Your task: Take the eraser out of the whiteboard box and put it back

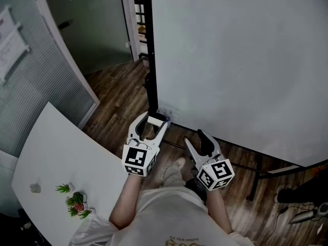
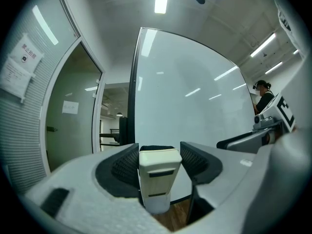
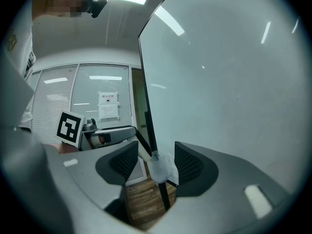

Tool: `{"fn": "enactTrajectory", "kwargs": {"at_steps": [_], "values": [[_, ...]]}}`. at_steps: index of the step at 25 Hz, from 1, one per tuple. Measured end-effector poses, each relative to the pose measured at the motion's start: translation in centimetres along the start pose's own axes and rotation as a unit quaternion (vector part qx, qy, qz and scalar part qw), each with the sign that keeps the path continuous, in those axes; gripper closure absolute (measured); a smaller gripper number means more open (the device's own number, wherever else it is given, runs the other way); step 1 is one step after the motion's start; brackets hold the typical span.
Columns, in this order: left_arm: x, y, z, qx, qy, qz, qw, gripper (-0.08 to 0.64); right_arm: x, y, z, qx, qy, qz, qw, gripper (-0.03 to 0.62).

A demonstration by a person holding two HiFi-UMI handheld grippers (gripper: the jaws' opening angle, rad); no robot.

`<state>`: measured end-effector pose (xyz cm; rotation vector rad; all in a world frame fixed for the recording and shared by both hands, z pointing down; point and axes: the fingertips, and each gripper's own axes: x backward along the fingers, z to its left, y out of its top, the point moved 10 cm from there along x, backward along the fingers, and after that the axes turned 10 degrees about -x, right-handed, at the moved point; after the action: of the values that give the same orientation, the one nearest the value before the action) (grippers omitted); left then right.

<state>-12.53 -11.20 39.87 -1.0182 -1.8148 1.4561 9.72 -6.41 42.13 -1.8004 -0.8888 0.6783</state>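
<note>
left gripper [image 1: 152, 124] clenched on the eraser [image 2: 157, 174]: ribbed pads press its two sides, and it stands upright between them, cream with dark slots. right gripper [image 1: 193, 137] released, nothing between the jaws. both are held level in front of the whiteboard [image 1: 236, 60], near its lower left corner. judged from this: eraser is out of the box, so the first half looks done; return to the box is left. the box [image 3: 163, 167] reads as the small pale holder on the dark board frame, though that is a guess, too small to be sure. head view alone shows the two grippers side by side, the eraser at centre frame just short of the board's foot, wood floor below, and a white table [image 1: 56, 152] at lower left. left gripper view alone shows the pad contact, plus a person [image 2: 263, 94] at far right. right gripper view alone frames the box between its own open jaws, well beyond them.
</note>
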Motion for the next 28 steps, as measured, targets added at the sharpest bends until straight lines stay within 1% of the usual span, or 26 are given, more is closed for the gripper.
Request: {"fn": "enactTrajectory", "kwargs": {"at_steps": [7,17,28], "values": [[0.1,0.5,-0.2,-0.002,0.002,-0.006,1.0,0.298,0.5,0.0,-0.2,-0.001,-0.002,-0.002,1.0,0.356],[0.0,0.3,-0.2,-0.001,0.002,-0.003,1.0,0.298,0.6,-0.1,-0.6,-0.003,-0.006,-0.001,1.0,0.356],[-1.4,0.3,0.1,0.003,-0.004,-0.004,1.0,0.298,0.2,0.1,-1.6,-0.006,-0.016,0.0,1.0,0.356]]}}
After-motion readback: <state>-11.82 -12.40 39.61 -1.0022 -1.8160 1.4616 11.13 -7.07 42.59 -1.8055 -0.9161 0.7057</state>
